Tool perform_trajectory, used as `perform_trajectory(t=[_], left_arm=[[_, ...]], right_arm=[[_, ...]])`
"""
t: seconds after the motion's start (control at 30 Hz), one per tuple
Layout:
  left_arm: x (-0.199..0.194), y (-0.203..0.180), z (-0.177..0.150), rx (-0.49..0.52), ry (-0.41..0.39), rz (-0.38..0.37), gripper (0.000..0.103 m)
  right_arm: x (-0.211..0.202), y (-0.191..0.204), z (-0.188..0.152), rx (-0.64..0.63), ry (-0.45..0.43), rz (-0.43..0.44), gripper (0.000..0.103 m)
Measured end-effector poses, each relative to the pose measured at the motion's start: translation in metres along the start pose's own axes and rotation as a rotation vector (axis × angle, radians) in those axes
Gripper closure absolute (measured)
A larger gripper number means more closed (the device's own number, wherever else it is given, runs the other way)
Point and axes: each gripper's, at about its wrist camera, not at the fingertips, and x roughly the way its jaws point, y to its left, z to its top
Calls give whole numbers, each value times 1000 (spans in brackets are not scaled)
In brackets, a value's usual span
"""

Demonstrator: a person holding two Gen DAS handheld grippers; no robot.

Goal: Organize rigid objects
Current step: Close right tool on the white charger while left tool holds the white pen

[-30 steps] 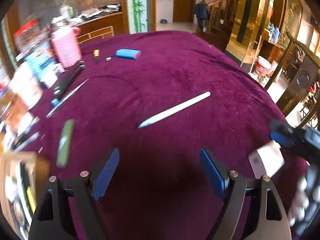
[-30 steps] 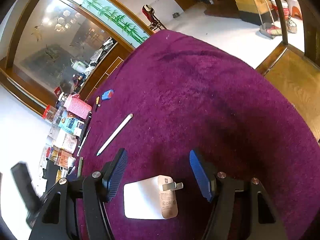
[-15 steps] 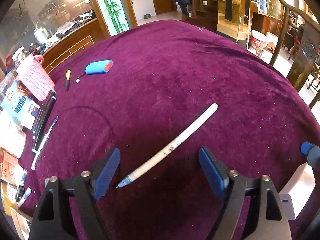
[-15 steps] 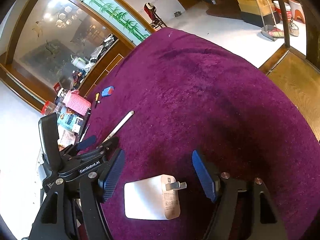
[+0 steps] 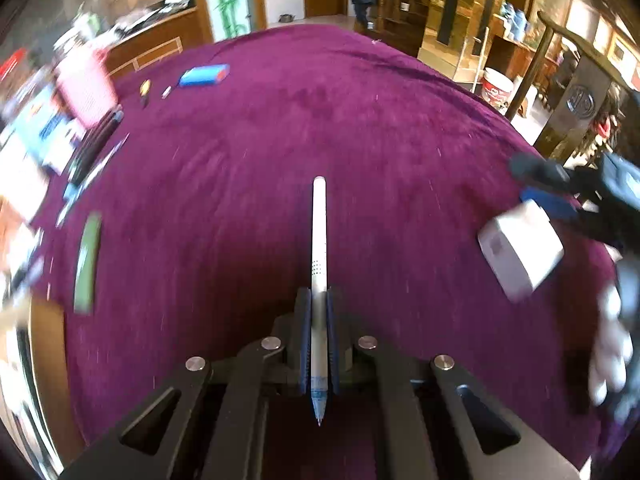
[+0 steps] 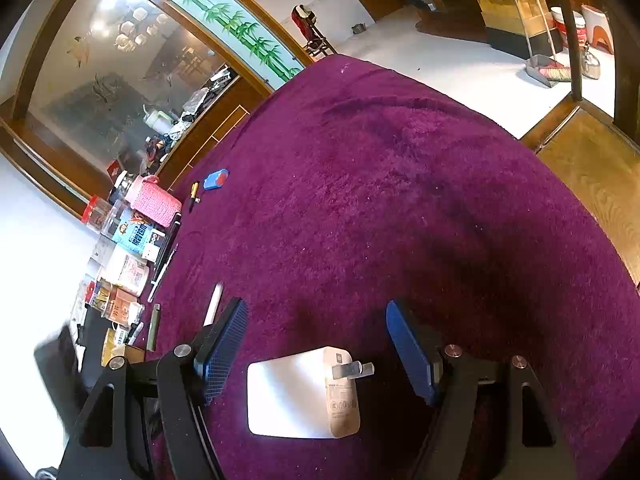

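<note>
Pinching a white pen [image 5: 319,248] between its blue pads [image 5: 305,340], the left gripper [image 5: 319,304] has its jaws pressed together on the barrel. The pen runs straight along the fingers, tip toward the camera and blunt end out over the purple cloth [image 5: 280,140]. Whether the far end touches the cloth cannot be told.

The right gripper [image 6: 316,340] has its jaws spread wide, one blue pad on each side of a white charger [image 6: 296,392]. The charger lies on the cloth between them, touching neither pad, with its metal prongs [image 6: 354,369] pointing toward the right finger. From the left wrist view the charger [image 5: 520,248] shows at the right edge, blurred, just beside the right gripper's blue pad.

Left of the right gripper, the pen's end [image 6: 214,304] shows just past the left pad. Farther left a green pen [image 6: 153,326] lies near the cloth's edge, beside a clutter of boxes [image 6: 124,272] and packets. Beyond these stands a pink knitted holder [image 6: 156,204]. Farther still a blue case [image 6: 216,179] lies on the cloth, with a small yellow and black item [image 6: 194,192] just beside it. Well past the table, a bamboo panel [image 6: 236,24] lines the wall, and a dustpan [image 6: 546,70] sits on the pale floor.
</note>
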Motion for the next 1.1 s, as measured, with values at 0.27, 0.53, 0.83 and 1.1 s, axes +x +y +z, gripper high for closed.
perform_trajectory(t=[0.27,0.53,0.83,1.1], left_arm=[[-16,-3,-29,-79,-30,-75,59],[-16,-26,-38,16,-133,2,72],[-52,0,-72,-125,-124,-12,96],[-50,2,-90,-160,-108,31,92]], right_arm=[[0,1,0,-1,-1,1,27],[-1,2,-1,-20,-5,9,23],[3,10,-4,-75,-14,5,16],[5,19,-7,-128,1,-43,15]])
